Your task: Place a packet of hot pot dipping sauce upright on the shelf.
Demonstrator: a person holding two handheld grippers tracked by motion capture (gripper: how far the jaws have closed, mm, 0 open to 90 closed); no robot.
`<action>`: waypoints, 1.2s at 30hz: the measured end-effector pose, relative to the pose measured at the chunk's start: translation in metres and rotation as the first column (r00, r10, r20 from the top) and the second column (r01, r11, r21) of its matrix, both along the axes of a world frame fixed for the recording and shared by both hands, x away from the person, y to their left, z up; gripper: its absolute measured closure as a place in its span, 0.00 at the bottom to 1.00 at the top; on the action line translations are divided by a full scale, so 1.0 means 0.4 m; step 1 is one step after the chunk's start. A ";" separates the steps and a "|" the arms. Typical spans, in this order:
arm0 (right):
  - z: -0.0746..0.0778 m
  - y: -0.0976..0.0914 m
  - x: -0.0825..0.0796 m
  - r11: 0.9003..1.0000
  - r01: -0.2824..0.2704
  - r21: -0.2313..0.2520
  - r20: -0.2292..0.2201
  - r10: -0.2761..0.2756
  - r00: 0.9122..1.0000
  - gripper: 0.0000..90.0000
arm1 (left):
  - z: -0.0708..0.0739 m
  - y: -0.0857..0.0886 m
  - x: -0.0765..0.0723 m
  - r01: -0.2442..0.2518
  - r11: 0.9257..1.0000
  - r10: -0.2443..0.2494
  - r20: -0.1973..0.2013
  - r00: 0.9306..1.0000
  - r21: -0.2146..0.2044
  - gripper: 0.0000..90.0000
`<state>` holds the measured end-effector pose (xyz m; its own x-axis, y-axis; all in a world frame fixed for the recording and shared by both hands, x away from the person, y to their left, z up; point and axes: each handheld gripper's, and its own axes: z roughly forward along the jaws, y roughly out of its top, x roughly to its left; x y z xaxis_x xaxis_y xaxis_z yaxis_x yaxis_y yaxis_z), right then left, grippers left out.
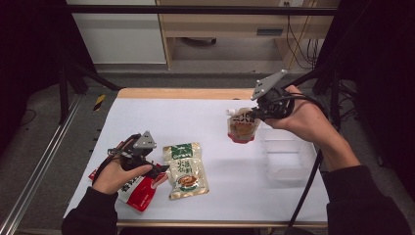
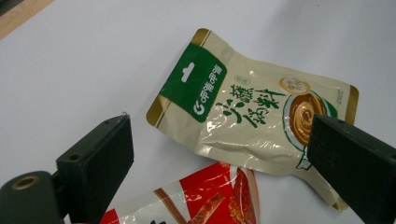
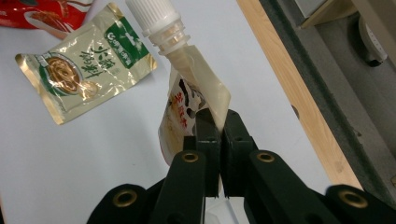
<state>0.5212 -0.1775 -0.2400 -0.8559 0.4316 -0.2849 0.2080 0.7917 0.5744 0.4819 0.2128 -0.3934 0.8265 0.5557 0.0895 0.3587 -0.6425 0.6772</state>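
At the right of the high view, the right gripper point(image 1: 255, 115) is clamped on a spouted sauce pouch point(image 1: 242, 126) and holds it off the white table point(image 1: 195, 117), just left of a clear plastic bin point(image 1: 288, 157) that sits at the table's right side. In the right gripper view the two black jaws are pressed together on the pouch's upper edge in the lower middle of the frame, and the pouch's white screw cap point(image 3: 150, 14) juts toward the top centre — the pouch body hangs tilted to the left below it.

At the lower left of the high view, the left gripper point(image 1: 155, 170) rests low over the table with its jaws spread wide. In the left gripper view one jaw stands at the lower left and the other at the right edge of the frame, and nothing is pinched between them. A beige sauce packet with a green header point(image 2: 252, 109) lies flat across the middle of that view, its far end partly behind the right-hand jaw. A red snack packet point(image 2: 205, 200) lies at the bottom centre, its corner meeting the beige packet's lower edge. In the high view the red packet sits under the person's left hand point(image 1: 115, 177), and the beige packet lies just to its right.
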 end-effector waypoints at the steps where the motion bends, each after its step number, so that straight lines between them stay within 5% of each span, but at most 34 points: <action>1: 0.003 -0.015 0.005 1.000 0.007 0.007 0.004 -0.007 1.000 0.98 | -0.006 0.008 0.000 -0.013 1.000 0.013 -0.006 1.000 -0.008 0.08; 20: 0.023 -0.146 0.027 0.997 0.079 0.020 0.045 -0.080 0.996 0.98 | -0.007 0.068 -0.003 -0.062 0.998 0.062 -0.014 0.998 -0.028 0.08; 36: -0.004 -0.220 0.058 0.994 0.110 -0.009 0.058 -0.109 0.992 0.98 | 0.000 0.088 -0.004 -0.074 0.997 0.074 -0.009 0.997 -0.035 0.08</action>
<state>0.5445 -0.2653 -0.2416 -0.7856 0.5182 -0.3380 0.2610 0.7729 0.5783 0.4802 0.2479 -0.3934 0.7835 0.6183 0.0626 0.4099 -0.5898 0.6958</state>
